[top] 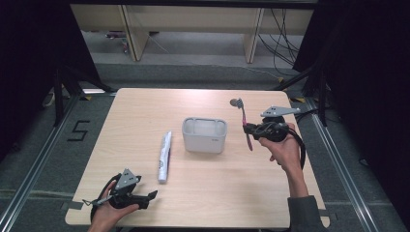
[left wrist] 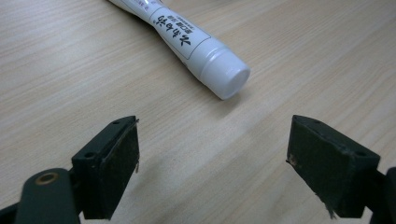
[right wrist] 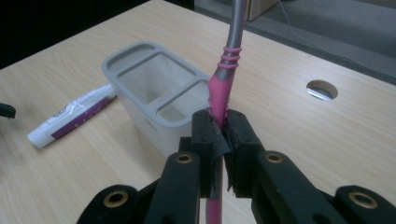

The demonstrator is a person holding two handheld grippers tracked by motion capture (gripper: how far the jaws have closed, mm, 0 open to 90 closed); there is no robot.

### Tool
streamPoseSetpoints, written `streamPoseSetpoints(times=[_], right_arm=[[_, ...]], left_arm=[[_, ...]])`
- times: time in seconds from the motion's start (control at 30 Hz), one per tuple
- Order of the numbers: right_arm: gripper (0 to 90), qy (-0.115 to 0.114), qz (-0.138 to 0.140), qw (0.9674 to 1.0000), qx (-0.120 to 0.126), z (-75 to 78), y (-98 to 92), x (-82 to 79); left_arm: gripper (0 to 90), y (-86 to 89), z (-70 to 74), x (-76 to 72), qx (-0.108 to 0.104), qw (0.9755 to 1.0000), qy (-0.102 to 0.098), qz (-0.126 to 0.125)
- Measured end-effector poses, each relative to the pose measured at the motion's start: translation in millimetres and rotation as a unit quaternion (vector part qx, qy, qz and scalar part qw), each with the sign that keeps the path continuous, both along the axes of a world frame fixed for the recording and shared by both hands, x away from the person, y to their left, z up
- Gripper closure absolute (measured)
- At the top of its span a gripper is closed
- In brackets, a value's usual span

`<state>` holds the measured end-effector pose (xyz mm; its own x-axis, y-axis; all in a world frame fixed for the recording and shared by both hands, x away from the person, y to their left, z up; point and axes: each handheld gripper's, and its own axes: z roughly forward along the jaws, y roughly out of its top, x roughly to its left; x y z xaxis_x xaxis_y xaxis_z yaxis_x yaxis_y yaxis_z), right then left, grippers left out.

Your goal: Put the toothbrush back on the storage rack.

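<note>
Toothbrush [right wrist: 223,88] sits clamped by its pink handle in our right gripper [right wrist: 223,135], held above the table [top: 145,111] just right of the grey holder [top: 204,135]. Our left gripper [left wrist: 212,163] rests w/ jaws wide apart & nothing btwn them, near the toothpaste tube [left wrist: 196,46] cap

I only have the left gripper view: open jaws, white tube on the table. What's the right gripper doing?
Observer: The right gripper is shut on a pink toothbrush, seen in its own view.
Operator: Where would it go?
Observer: A grey holder stands mid-table; from above, the toothbrush is beside it, not in it.
Operator: Compartments?
Observer: Three openings show in the right gripper view, all apparently empty.
Operator: Where's my tube relative to it?
Observer: The tube lies flat, left of the holder, apart from it.
</note>
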<state>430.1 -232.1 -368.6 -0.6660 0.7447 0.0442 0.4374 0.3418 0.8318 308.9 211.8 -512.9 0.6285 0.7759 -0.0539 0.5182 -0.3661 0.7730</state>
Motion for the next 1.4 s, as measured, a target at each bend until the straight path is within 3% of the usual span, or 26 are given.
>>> streamPoseSetpoints(times=[0.07,0.13,0.17,0.27,0.67,0.77,0.83,1.1,1.4], right_arm=[[83.8,0.001,0.005,0.9997,0.022,5.9,2.9,2.2],[83.8,-0.004,0.004,0.9997,0.025,7.6,3.5,3.5],[83.8,0.004,0.003,0.9992,0.041,11.5,4.7,5.3],[83.8,-0.011,0.007,0.9990,0.043,15.7,7.9,9.8],[83.8,-0.017,0.016,0.9973,0.070,19.1,25.9,25.8],[83.8,-0.009,0.019,0.9963,0.083,20.5,33.1,31.0],[83.8,-0.022,0.018,0.9964,0.079,21.0,35.9,34.8],[83.8,-0.004,0.006,0.9952,0.098,19.7,45.7,47.9],[83.8,-0.009,0.002,0.9950,0.100,16.4,54.8,62.6]], left_arm=[[16.2,0.2,0.2,-0.1,0.001,1.0000,0.002,-0.003],[16.2,0.2,0.3,0.0,0.001,1.0000,0.001,-0.003],[16.2,0.5,0.5,0.1,0.001,1.0000,0.002,-0.004],[16.2,0.4,0.1,-0.1,0.001,1.0000,0.000,-0.002],[16.2,0.4,0.6,-0.2,-0.001,1.0000,0.001,-0.003],[16.2,-0.1,0.5,-0.4,-0.001,1.0000,0.002,-0.004],[16.2,0.2,0.7,-0.2,-0.001,1.0000,0.001,-0.003],[15.9,-0.3,0.5,-0.5,-0.006,1.0000,0.002,-0.006],[15.9,-0.3,0.4,-0.5,-0.006,0.9999,0.000,-0.009]])
